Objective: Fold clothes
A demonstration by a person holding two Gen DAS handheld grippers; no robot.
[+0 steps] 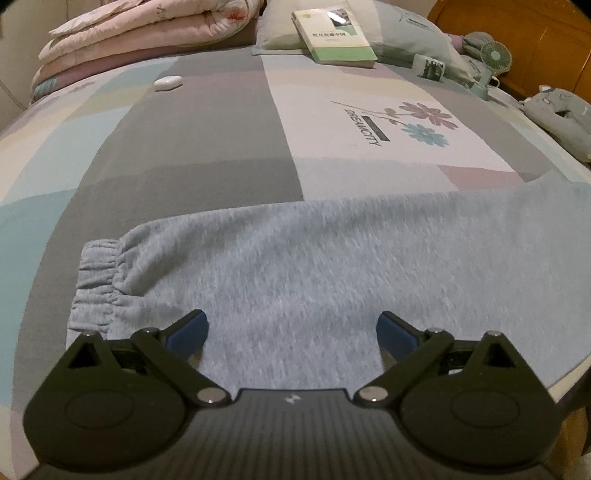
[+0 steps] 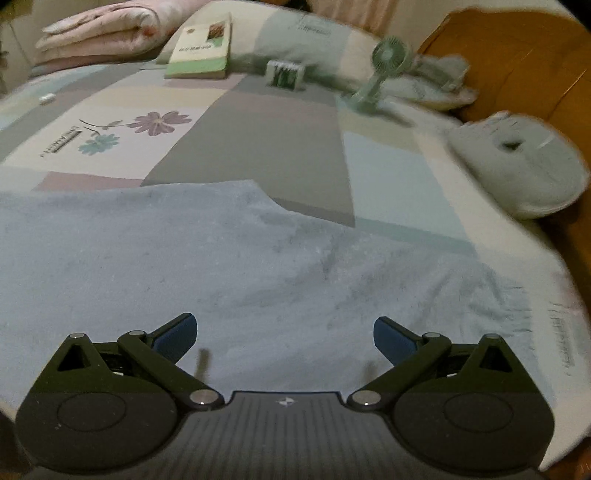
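Two grippers spread above grey sweatpants

Both hang empty over the grey sweatpants (image 1: pixel 295 266) lying flat along the bed's (image 1: pixel 207 147) near edge: left gripper (image 1: pixel 291 330) beside the elastic cuff (image 1: pixel 98 273), right gripper (image 2: pixel 284 334) over what seems, through blur, the waist end.

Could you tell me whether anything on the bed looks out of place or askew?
Nothing looks damaged or spilled. The grey trousers lie flat, with light creases toward the waist end. A book rests propped on the pillow.
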